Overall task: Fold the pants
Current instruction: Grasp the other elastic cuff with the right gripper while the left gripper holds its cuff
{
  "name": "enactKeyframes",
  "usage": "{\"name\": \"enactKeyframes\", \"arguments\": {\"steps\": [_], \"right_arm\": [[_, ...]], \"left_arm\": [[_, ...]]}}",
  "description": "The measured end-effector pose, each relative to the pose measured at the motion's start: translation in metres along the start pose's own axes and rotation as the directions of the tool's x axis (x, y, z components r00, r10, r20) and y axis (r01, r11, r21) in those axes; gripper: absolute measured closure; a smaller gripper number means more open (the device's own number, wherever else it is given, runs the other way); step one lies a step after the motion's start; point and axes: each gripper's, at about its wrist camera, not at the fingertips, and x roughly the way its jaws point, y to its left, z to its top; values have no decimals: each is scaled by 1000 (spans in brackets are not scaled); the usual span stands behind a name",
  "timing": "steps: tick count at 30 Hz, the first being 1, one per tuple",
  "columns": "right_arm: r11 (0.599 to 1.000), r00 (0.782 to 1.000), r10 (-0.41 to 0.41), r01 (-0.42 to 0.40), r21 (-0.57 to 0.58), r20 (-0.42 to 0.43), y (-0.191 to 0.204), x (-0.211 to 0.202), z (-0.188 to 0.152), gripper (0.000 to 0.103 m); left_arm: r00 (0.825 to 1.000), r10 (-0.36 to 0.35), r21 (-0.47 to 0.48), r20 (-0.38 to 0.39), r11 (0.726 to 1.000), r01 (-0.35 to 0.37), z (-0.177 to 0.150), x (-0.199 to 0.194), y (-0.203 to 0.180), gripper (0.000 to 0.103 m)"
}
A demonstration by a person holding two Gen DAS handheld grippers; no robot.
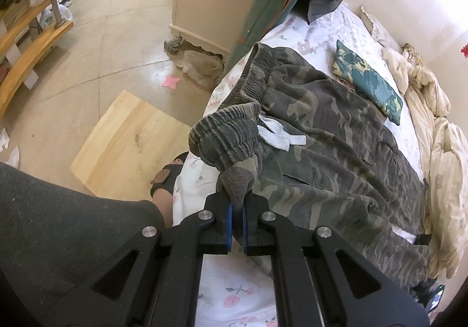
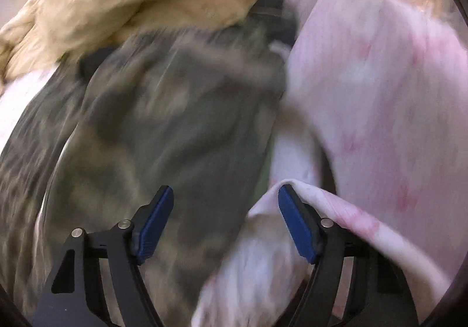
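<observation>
Camo pants (image 1: 330,145) lie lengthwise on the floral bedsheet (image 1: 327,31), long axis running away from the left gripper (image 1: 237,204), which pinches the waistband corner. Right gripper (image 2: 225,221) is spread, empty, over blurred leg fabric at the far end.

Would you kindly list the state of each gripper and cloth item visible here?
left gripper: shut on the waistband.
right gripper: open, holding nothing.
camouflage pants: spread lengthwise on the bed, waistband corner lifted and bunched.
drawstring: loose, lying on the pants.
floral sheet: rumpled beside the pants.
cream duvet: bunched along the far edge.
</observation>
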Motion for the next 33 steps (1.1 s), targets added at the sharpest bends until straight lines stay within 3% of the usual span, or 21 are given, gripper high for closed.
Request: {"name": "enactKeyframes", "arguments": {"steps": [5, 8, 10, 12, 13, 14, 17, 21, 25, 27, 29, 31, 33], "right_arm": [[986, 998, 29, -39, 160, 62, -18, 5, 55, 26], [947, 998, 46, -61, 315, 53, -49, 15, 71, 26], [936, 996, 88, -88, 341, 16, -58, 27, 75, 29], [943, 998, 64, -67, 327, 18, -59, 28, 74, 35], [946, 997, 70, -72, 317, 17, -60, 30, 74, 47], [942, 994, 109, -109, 317, 17, -60, 31, 73, 70], [944, 989, 151, -143, 298, -1, -56, 30, 65, 103], [956, 985, 148, -164, 242, 82, -43, 13, 75, 103], [965, 960, 189, -221, 142, 208, -25, -31, 93, 103], [942, 936, 286, -314, 120, 205, -16, -45, 106, 103], [940, 930, 306, -329, 88, 203, -10, -53, 118, 103], [952, 938, 293, -305, 37, 185, -5, -56, 123, 103], [959, 955, 267, -276, 59, 127, -3, -35, 121, 103]], "left_arm": [[1000, 3, 4, -4, 1000, -3, 1, 1, -1, 100], [1000, 14, 15, -6, 1000, -14, 4, 3, -6, 100], [1000, 17, 30, 0, 999, -17, 6, 4, -11, 100], [1000, 22, 42, 7, 999, -23, 7, 4, -16, 100], [1000, 25, 46, 7, 999, -25, 7, 5, -18, 100], [1000, 26, 48, 6, 998, -27, 8, 6, -19, 100], [1000, 20, 51, 5, 998, -20, 11, 6, -22, 100], [1000, -3, 53, 7, 999, 3, 12, 3, -21, 100], [1000, -27, 35, 1, 999, 27, 13, 0, -15, 100], [999, -40, 29, -2, 999, 40, 13, -1, -12, 100], [999, -47, 29, -9, 998, 47, 14, 0, -11, 100], [999, -51, 24, -14, 998, 51, 14, 1, -10, 100], [999, -51, 23, -13, 998, 51, 13, 2, -10, 100]]}}
